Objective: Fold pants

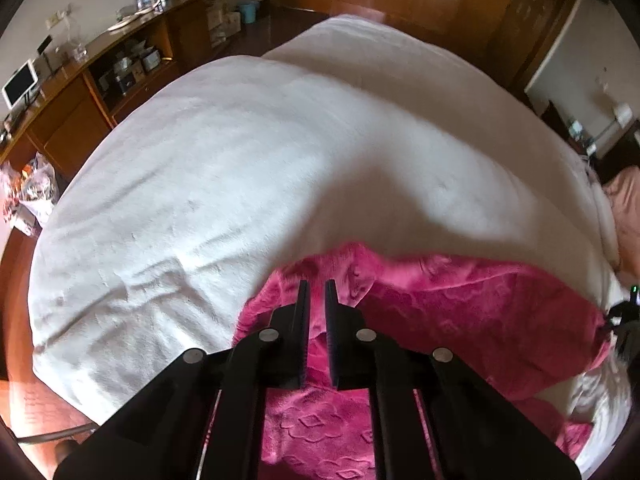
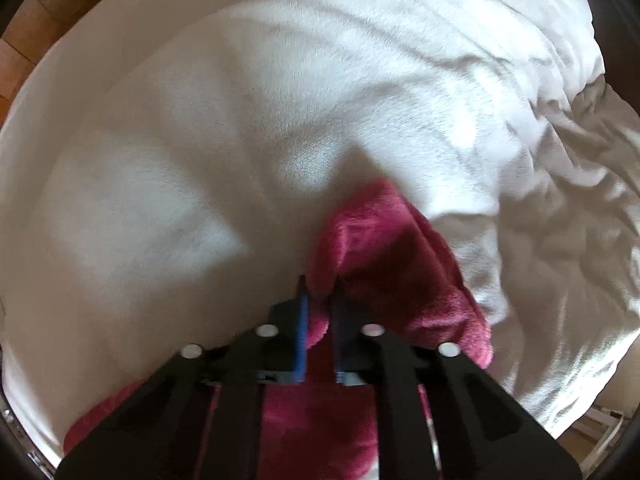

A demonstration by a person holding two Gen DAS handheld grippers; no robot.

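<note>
Left view only: cabinet (image 1: 100, 76); right gripper (image 2: 319, 284) pinches pants (image 2: 380, 264).

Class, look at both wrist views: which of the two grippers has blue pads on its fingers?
The right gripper: blue pads line its fingers, pinching the pink pants. The left gripper has plain black fingers.

Left hand-held gripper (image 1: 318, 286): black, two-fingered, reaching in from 6 o'clock toward 12 in its own wrist view, tilted steeply down.
Left jaws: drawn nearly together, a fold of pink fleece pinched between them.
Right hand-held gripper (image 2: 320, 282): black with blue pads (image 2: 303, 320), entering from 6 o'clock, aimed straight down.
Right jaws: closed, pink fleece bunched between the fingertips.
</note>
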